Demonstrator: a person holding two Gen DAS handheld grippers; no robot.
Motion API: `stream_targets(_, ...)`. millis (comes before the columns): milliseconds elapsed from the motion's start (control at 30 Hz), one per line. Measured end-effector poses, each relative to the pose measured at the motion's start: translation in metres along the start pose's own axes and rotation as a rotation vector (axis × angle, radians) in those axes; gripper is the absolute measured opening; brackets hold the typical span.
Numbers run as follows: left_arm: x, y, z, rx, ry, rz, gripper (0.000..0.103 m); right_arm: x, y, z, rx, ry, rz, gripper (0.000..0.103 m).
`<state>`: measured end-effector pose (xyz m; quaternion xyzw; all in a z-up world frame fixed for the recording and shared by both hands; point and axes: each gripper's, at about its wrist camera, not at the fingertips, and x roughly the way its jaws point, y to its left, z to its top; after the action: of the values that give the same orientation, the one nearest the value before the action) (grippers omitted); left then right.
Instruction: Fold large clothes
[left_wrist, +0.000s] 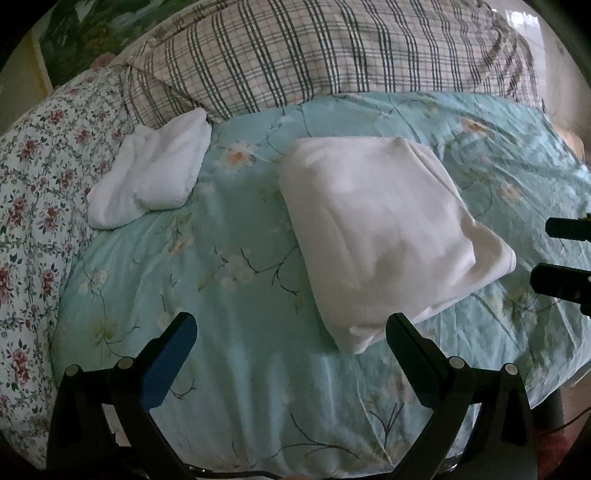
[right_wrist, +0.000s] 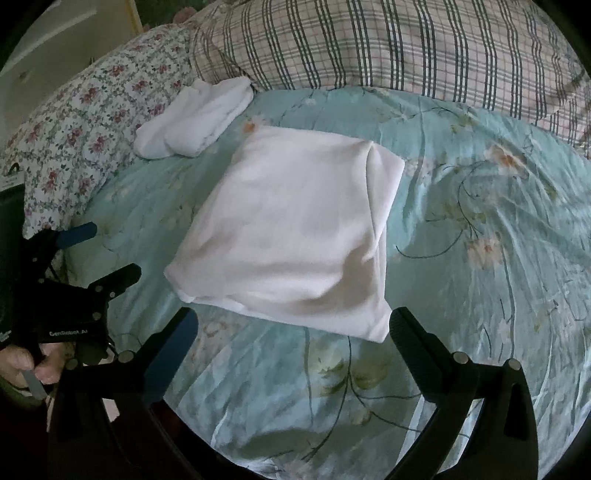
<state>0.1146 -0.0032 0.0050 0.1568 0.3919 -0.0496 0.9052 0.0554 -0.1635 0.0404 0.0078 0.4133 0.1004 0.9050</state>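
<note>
Right wrist view: a white folded garment lies flat on a teal floral quilt, directly ahead of the right gripper, whose 2 fingers are spread wide with nothing between them. The garment's near edge sits just beyond the fingertips; its long axis runs away from the tool, tilted slightly right. In the left wrist view the same garment lies ahead and to the right of the left gripper, also spread wide and empty. The right gripper looks nearer. A smaller white bundle rests further off to the left, against a plaid pillow.
</note>
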Motion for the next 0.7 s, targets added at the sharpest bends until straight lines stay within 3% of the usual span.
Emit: stream_targets(700, -0.008, -0.0048, 0.0024, -0.009, -0.007, 0.001, 0.103, -0.0078, -0.0012, 0.006, 0.003, -0.013, 0.014, 0.103)
